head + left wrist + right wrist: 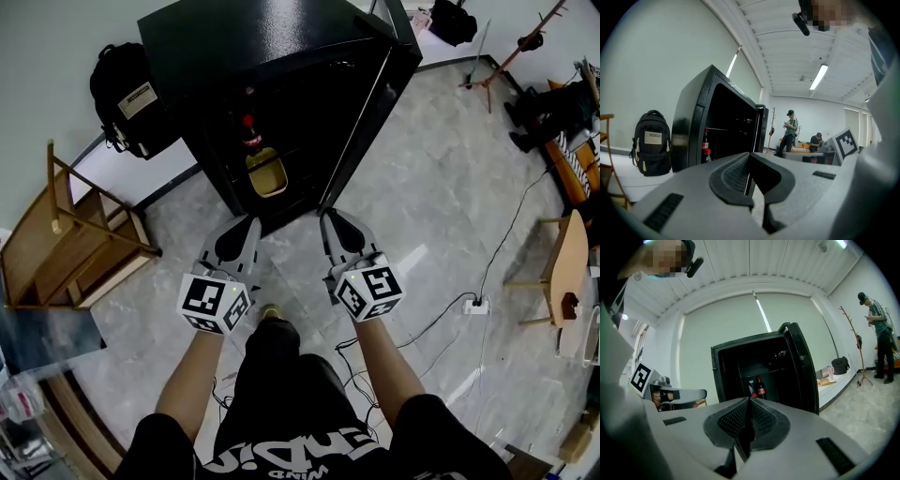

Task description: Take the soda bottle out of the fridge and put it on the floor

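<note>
Both the left hand-held gripper (249, 225) and the right hand-held gripper (330, 221) have their jaws together and hold nothing. Reaching in like that would likely topple the soda bottle (250, 131), which stands inside the open fridge (234, 47) at upper centre. Forearms extend forward, side by side, at lower centre.

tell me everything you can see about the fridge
The fridge is a small black box, glossy like painted metal. It stands upright on the grey floor against a white wall. Its door is swung wide open. The inside is dark, and two red-capped bottles stand upright in it. A backpack sits beside it.
</note>
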`<state>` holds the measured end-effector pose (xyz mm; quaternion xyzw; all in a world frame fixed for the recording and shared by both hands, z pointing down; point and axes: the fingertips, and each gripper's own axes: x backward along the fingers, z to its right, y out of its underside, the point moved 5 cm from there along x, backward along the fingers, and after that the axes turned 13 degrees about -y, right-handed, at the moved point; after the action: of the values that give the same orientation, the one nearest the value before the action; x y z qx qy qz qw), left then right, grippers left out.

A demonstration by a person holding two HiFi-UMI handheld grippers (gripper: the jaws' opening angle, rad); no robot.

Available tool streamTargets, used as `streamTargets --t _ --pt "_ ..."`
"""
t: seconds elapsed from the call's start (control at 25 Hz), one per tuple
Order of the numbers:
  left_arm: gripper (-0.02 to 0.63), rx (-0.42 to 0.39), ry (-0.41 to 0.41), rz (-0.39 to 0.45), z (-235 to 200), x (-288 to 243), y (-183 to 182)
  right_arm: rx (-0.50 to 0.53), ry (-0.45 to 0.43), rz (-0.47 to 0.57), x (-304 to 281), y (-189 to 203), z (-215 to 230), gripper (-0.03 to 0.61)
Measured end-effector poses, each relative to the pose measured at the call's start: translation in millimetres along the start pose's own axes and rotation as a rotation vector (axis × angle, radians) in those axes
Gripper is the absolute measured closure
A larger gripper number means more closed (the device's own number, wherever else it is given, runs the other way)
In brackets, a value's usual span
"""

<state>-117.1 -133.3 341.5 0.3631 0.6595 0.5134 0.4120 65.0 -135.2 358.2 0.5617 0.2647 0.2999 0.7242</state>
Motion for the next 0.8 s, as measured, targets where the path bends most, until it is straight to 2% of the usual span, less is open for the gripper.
streamTargets --t 0.24,0.28,0.4,0.44,0.48,0.52,0.68,0.8 --pt "0.607 0.002 -0.013 0.008 -4.6 -4.8 20.5 0.001 -0.036 0.009 -13.1 23.1 5.0 0.549" --pt "0.607 0.006 -0.013 0.007 -4.5 -5.1 21.9 -0.001 -0.046 0.005 -15.3 25.3 5.2 0.530" --pt "0.607 0.012 -0.002 0.013 -4.0 -8.2 22.6 -0.011 -0.063 -0.010 -25.2 30.8 9.2 0.372" --pt "0.607 0.016 0.004 0.017 -4.1 -9.6 22.6 -0.014 -0.055 -0.022 -29.3 34.0 12.1 0.285" --pt "0.607 0.020 0.007 0.019 -4.5 -11.0 22.8 -0.018 -0.044 -0.037 -33.4 38.2 15.7 0.238" --pt "0.606 0.023 0.009 0.020 -5.2 -12.3 23.4 -0.025 -0.037 -0.049 -37.7 42.7 19.5 0.221" --pt "0.607 0.021 0.014 0.016 -8.4 -18.8 26.8 -0.071 -0.064 -0.037 -61.4 52.3 34.8 0.218" --pt "0.607 0.014 0.011 0.015 -13.7 -24.2 29.7 -0.063 -0.102 -0.019 -90.0 53.6 44.7 0.218"
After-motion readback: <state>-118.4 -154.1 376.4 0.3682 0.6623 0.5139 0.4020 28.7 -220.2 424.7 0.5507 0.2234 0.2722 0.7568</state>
